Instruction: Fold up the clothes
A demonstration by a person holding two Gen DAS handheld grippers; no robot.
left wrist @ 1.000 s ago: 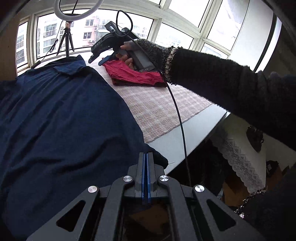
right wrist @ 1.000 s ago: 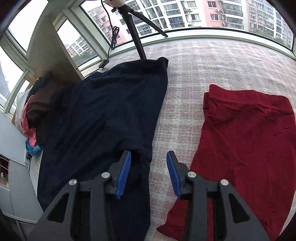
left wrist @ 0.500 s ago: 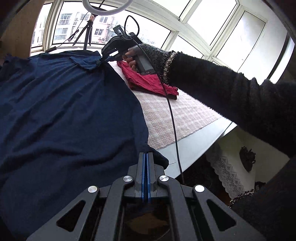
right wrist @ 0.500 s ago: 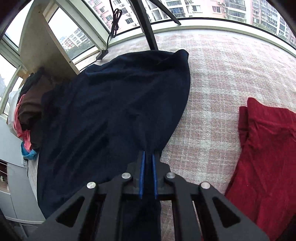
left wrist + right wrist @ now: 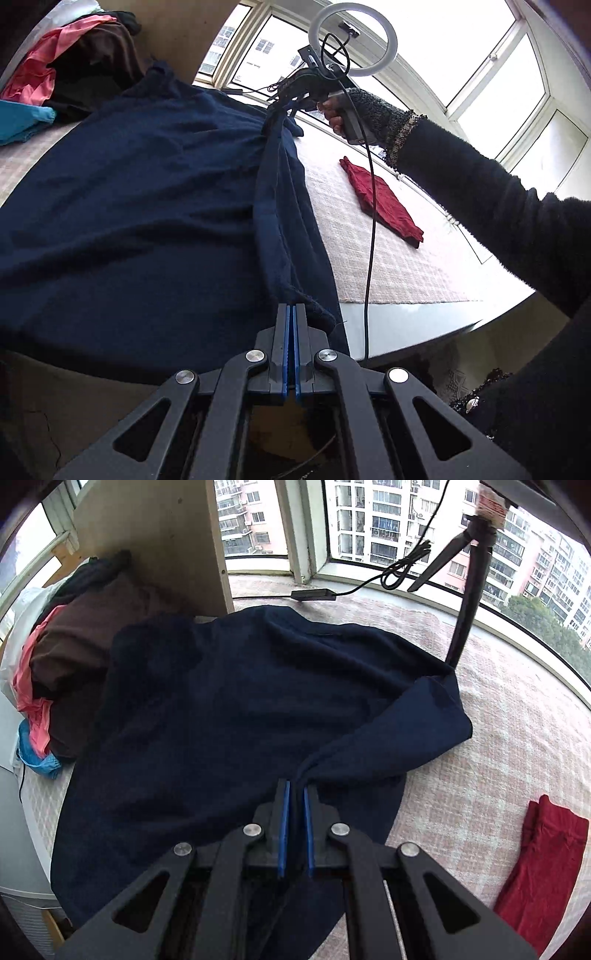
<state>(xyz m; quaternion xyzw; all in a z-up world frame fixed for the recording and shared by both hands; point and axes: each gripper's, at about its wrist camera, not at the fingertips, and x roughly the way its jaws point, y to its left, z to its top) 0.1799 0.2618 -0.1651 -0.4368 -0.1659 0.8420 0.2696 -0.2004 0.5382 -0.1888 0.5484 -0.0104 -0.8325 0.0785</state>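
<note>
Navy-blue knit garment (image 5: 129, 229) lies spread over most of the surface (image 5: 406, 325), w/ its right-hand edge lifted off and stretched taut betw. the two grippers. Nearest in left wrist view: left gripper (image 5: 294, 314), blue-padded jaws closed tight on the garment's near hem corner at the surface's front edge. From there a raised fold of navy cloth runs away to the right gripper (image 5: 286, 105), held by a hand (image 5: 341, 114) in a grey knit cuff and black fuzzy sleeve (image 5: 498, 206); a black cable (image 5: 369, 258) hangs from it. Right wrist view: right gripper (image 5: 294, 790) jaws just closed, pinching a bunched bit of navy fabric, only a thin gap betw. the pads.

Beyond, on the pink-white checked cloth (image 5: 517, 746) covering the surface, a folded dark-red garment (image 5: 384, 201) lies flat, well apart from the navy one. Far left: heap of brown, pink, turquoise clothes (image 5: 55, 672) beside a wooden panel. Far back by the window: black tripod leg (image 5: 465, 602) touching the navy fabric's edge, white ring light (image 5: 352, 38) above.
</note>
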